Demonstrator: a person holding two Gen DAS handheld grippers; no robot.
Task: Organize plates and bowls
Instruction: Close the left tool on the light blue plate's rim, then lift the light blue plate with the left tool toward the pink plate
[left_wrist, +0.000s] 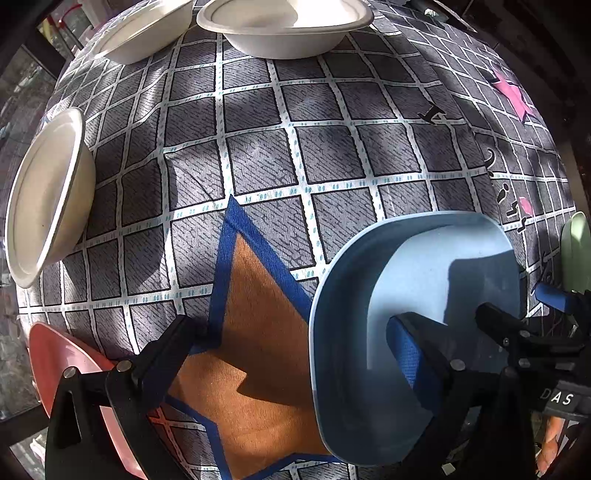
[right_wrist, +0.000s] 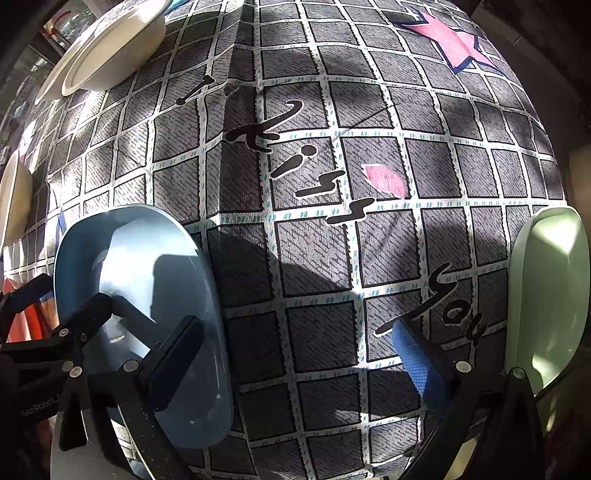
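Inspecting left to right from the blue plate (left_wrist: 373, 332): the pink plate (left_wrist: 55, 362) lies left, the green plate (right_wrist: 546, 295) right. My left gripper (left_wrist: 291, 339) and right gripper (right_wrist: 299, 339) are spread, gripping nothing. The blue plate looks light, stiff and slick; I judge the raised rim the best hold.

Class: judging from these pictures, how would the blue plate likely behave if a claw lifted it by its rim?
The blue plate looks moulded and stiff, so probably won't flop. Its glossy surface may be slippery. Shallow and thin-walled, it seems light.
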